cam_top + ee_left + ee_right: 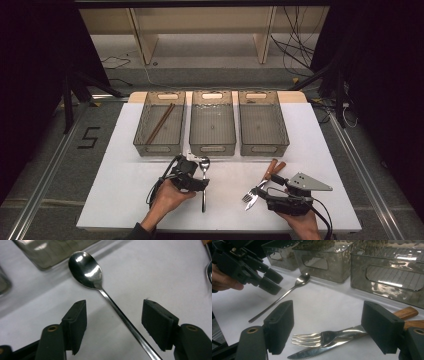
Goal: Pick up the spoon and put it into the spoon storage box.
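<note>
Three clear bins (212,122), white table (125,185), dark room

Lab-style recording setup, not a home: white worktop (125,200) boxed in by dark curtains, metal floor rails (45,175), loose cables (295,45) on the floor, taped "5" marker (89,137), bare wooden frame (202,30) behind.
</note>
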